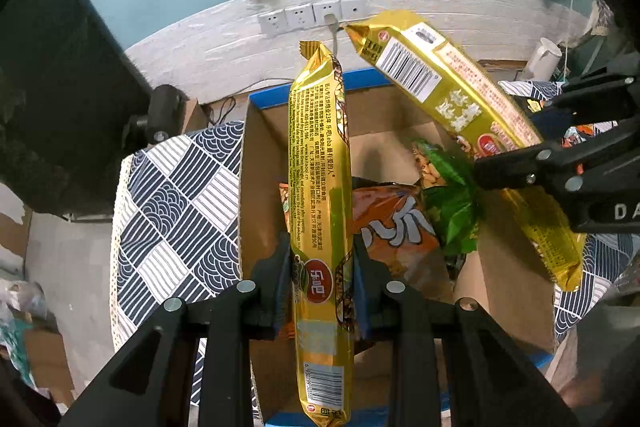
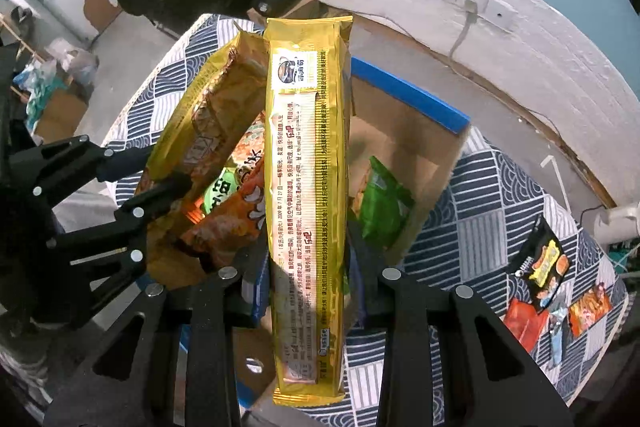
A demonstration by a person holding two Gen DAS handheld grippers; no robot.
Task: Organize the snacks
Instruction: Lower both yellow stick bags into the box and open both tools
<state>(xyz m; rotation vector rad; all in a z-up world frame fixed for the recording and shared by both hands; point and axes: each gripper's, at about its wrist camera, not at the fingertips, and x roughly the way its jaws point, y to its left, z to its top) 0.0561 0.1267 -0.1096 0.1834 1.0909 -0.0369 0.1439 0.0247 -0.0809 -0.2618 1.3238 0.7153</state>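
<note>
My left gripper (image 1: 321, 267) is shut on a long gold snack pack (image 1: 320, 155), which stands nearly upright over an open cardboard box (image 1: 256, 195) with a blue rim. My right gripper (image 2: 308, 271) is shut on a second long gold pack (image 2: 308, 167), also above the box (image 2: 408, 95). In the left wrist view, the right gripper (image 1: 532, 139) and its pack (image 1: 448, 87) come in tilted from the right. Seen from the right wrist, the left gripper (image 2: 148, 179) and its pack (image 2: 200, 123) lean in from the left. An orange bag (image 1: 392, 227) and a green bag (image 1: 452, 199) lie inside the box.
The box stands on a table with a blue-and-white patterned cloth (image 2: 492, 211). Several loose snack packets (image 2: 540, 263) lie on the cloth to the right of the box. A white wall ledge with sockets (image 1: 312, 15) runs behind. A dark clamp (image 1: 160, 115) sits at the table's left edge.
</note>
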